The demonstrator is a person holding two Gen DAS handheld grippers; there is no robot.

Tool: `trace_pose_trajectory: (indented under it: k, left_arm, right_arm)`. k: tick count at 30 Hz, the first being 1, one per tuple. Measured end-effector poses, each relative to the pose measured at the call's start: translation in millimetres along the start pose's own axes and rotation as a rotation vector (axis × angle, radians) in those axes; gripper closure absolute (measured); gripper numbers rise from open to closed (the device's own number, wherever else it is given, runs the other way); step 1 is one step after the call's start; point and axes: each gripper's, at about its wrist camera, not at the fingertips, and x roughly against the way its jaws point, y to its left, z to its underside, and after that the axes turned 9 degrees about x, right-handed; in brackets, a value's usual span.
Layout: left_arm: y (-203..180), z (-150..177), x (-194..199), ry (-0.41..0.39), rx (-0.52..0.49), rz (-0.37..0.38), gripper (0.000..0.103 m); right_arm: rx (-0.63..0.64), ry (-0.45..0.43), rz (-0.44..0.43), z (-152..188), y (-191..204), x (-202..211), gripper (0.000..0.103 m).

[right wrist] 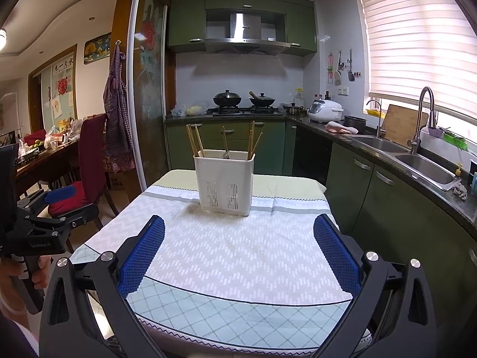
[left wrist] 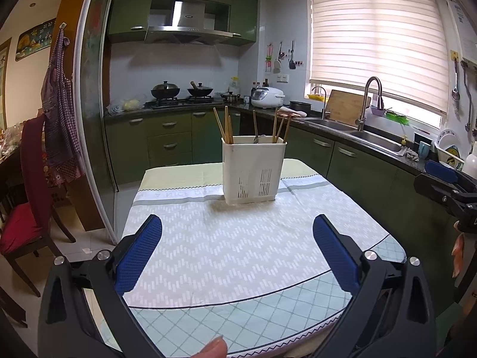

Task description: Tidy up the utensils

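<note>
A white plastic utensil holder point(left wrist: 252, 169) stands upright on the far half of the clothed table point(left wrist: 238, 256). Several wooden chopsticks point(left wrist: 226, 125) and a metal spoon stick out of it. It also shows in the right wrist view point(right wrist: 224, 182), with the chopsticks point(right wrist: 195, 140) leaning left and right. My left gripper point(left wrist: 237, 223) is open and empty, above the table's near half, short of the holder. My right gripper point(right wrist: 239, 225) is open and empty, likewise short of the holder. Each gripper shows at the edge of the other's view.
A green kitchen counter with a double sink point(right wrist: 417, 161) runs along the right. The stove with two woks point(left wrist: 182, 91) is at the back. A red-cushioned chair point(right wrist: 86, 176) and a cluttered dining table stand to the left.
</note>
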Motion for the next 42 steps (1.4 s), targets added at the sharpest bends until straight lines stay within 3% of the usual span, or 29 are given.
trace_pose_trajectory:
  k: [42]
  left_arm:
    - [5.6, 1.3, -7.0, 0.023, 0.019, -0.024, 0.007]
  right_arm:
    - [0.005, -0.003, -0.015, 1.4, 1.1, -8.7, 0.005]
